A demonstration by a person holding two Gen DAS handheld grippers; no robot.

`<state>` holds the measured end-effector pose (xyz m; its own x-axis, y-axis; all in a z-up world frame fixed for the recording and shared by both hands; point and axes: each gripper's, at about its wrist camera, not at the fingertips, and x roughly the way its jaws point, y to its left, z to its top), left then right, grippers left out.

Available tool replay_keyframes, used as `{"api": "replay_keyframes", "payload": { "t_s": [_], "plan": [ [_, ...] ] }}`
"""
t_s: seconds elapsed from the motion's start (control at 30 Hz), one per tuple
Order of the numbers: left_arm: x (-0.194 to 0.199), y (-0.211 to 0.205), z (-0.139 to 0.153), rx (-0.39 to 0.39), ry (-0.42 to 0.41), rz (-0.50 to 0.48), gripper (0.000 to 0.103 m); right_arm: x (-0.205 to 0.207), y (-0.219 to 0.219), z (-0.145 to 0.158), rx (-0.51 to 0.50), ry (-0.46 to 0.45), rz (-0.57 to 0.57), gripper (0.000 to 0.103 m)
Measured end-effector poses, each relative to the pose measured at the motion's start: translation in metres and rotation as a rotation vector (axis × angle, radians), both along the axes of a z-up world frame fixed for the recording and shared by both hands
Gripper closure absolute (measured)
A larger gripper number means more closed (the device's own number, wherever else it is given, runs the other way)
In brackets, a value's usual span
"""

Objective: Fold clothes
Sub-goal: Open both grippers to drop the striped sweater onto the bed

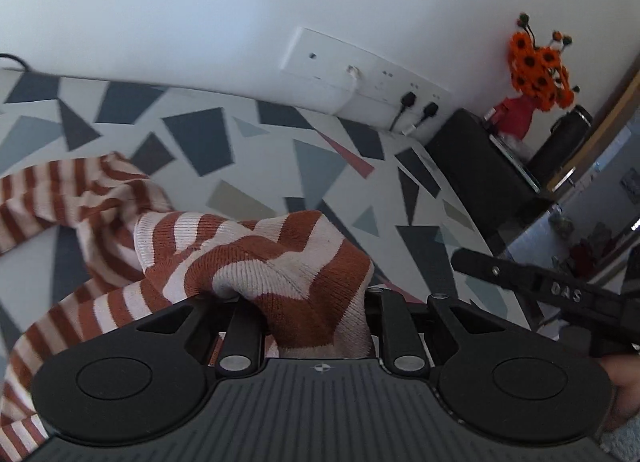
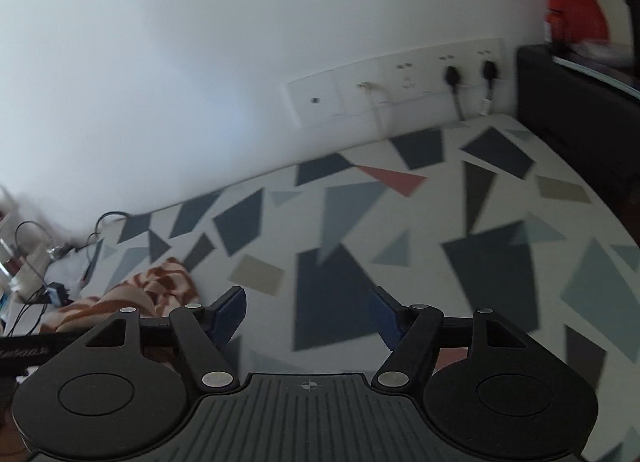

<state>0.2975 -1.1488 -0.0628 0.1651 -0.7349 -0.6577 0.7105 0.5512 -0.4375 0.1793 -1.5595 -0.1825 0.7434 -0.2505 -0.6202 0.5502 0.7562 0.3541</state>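
Observation:
A rust-and-cream striped knit garment (image 1: 256,258) lies crumpled on the patterned table cover (image 1: 200,133). My left gripper (image 1: 308,310) is shut on a bunch of this garment, and the cloth hides its fingertips. The rest of the garment trails off to the left. In the right wrist view the garment (image 2: 132,294) shows at the lower left. My right gripper (image 2: 308,310) is open and empty over the bare cover (image 2: 360,221), with blue pads (image 2: 230,308) showing. Part of the right gripper's body (image 1: 560,294) shows at the right of the left wrist view.
A white wall with a socket panel (image 1: 360,73) and plugged cables runs along the table's far edge. A black box (image 1: 480,157) with a red vase of orange flowers (image 1: 536,69) stands at the far right. Cables and small items (image 2: 32,262) lie at the left end.

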Motion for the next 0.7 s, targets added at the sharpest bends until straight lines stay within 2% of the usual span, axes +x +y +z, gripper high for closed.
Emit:
{"api": "replay_keyframes", "payload": {
  "t_s": [0.1,0.17,0.2,0.23,0.3,0.33,0.4,0.47,0.53,0.63,0.7],
  "plan": [
    [-0.009,-0.058,-0.016,0.036,0.013,-0.071,0.08,-0.048,-0.019,0.012,0.02,0.0,-0.081,0.038],
    [-0.011,-0.094,-0.03,0.095,0.042,-0.134,0.067,-0.071,-0.02,0.02,0.021,0.008,-0.113,0.038],
    [-0.012,-0.112,-0.036,0.125,0.057,-0.166,0.056,-0.081,-0.02,0.023,0.02,0.013,-0.127,0.038],
    [-0.016,-0.117,-0.035,0.134,0.06,-0.204,0.046,-0.087,-0.018,0.025,0.015,0.016,-0.132,0.038],
    [-0.023,-0.116,-0.025,0.112,0.053,-0.293,0.035,-0.094,-0.012,0.027,0.006,0.02,-0.13,0.038],
    [-0.025,-0.109,-0.018,0.088,0.058,-0.334,0.027,-0.095,-0.009,0.027,0.004,0.02,-0.124,0.038],
    [-0.015,-0.086,-0.006,0.008,0.122,-0.385,0.019,-0.091,-0.003,0.025,0.01,0.02,-0.103,0.038],
    [0.011,-0.056,0.006,-0.063,0.171,-0.347,0.017,-0.078,0.005,0.022,0.021,0.016,-0.072,0.038],
    [0.037,-0.023,0.015,-0.092,0.145,-0.256,0.015,-0.06,0.015,0.017,0.031,0.015,-0.038,0.038],
    [0.082,0.035,0.018,-0.063,0.066,-0.061,0.011,-0.033,0.035,0.013,0.042,0.013,0.021,0.038],
    [0.108,0.069,0.007,-0.002,0.043,0.044,0.011,-0.014,0.051,0.009,0.05,0.036,0.058,0.039]
  ]
}}
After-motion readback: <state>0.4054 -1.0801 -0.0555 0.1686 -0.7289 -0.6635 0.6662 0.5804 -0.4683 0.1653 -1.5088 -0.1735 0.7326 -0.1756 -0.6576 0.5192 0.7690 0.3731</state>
